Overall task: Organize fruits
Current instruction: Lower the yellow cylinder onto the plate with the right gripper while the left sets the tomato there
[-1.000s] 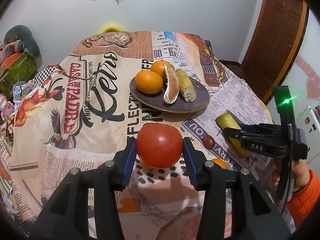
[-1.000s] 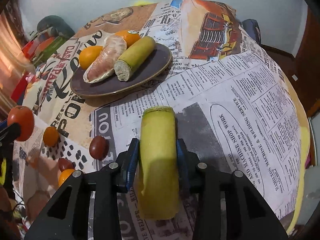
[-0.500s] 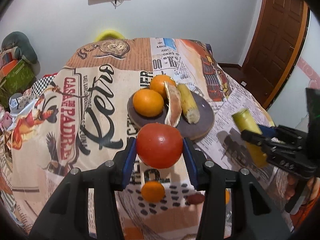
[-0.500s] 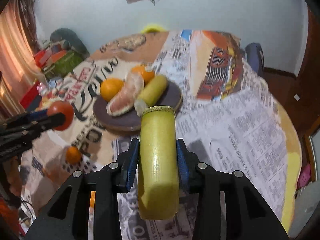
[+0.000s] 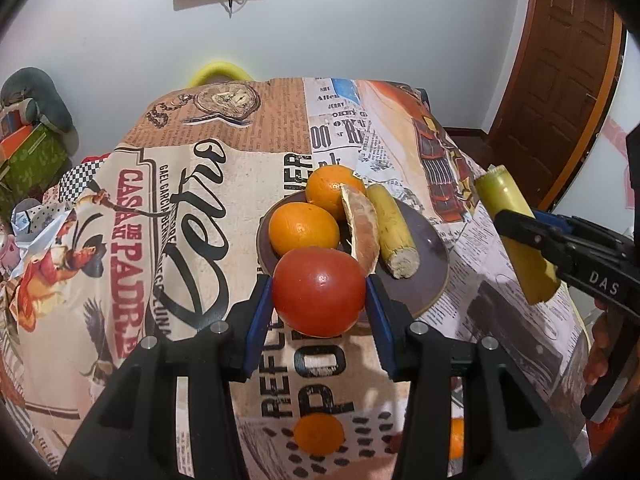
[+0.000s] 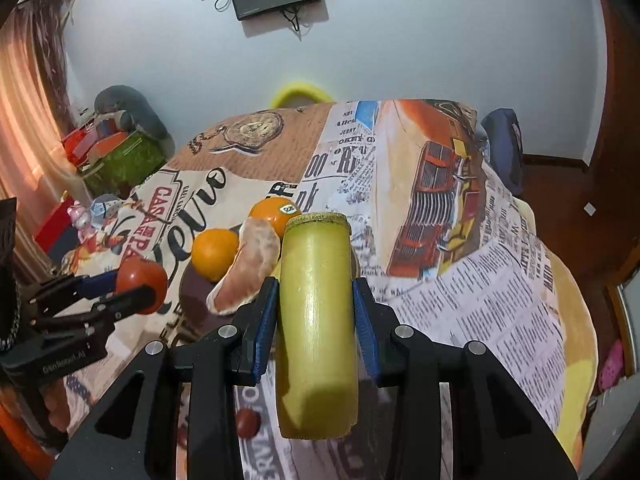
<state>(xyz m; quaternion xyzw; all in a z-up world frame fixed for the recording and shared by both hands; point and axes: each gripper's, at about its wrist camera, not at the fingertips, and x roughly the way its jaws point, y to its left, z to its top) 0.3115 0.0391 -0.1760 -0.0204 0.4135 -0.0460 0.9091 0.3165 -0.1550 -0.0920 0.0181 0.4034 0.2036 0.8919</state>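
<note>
Left tool [image 5: 319, 312]: I have it clamped across the tomato [image 5: 319, 291], aloft near the plate [image 5: 430, 276] – smooth, soft, bruisable; hold light at widest girth | Right tool [image 6: 316, 320]: clamped mid-length on the yellow-green stalk piece [image 6: 316, 312], aloft right of plate – stiff, waxy, may slide | Surface [image 5: 192, 208]: small orange fruit [image 5: 319, 434] loose, near.

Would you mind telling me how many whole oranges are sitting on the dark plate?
2: one round orange at the dark plate's left edge, another, stickered, at its far side. Others may be hidden behind them.
</note>
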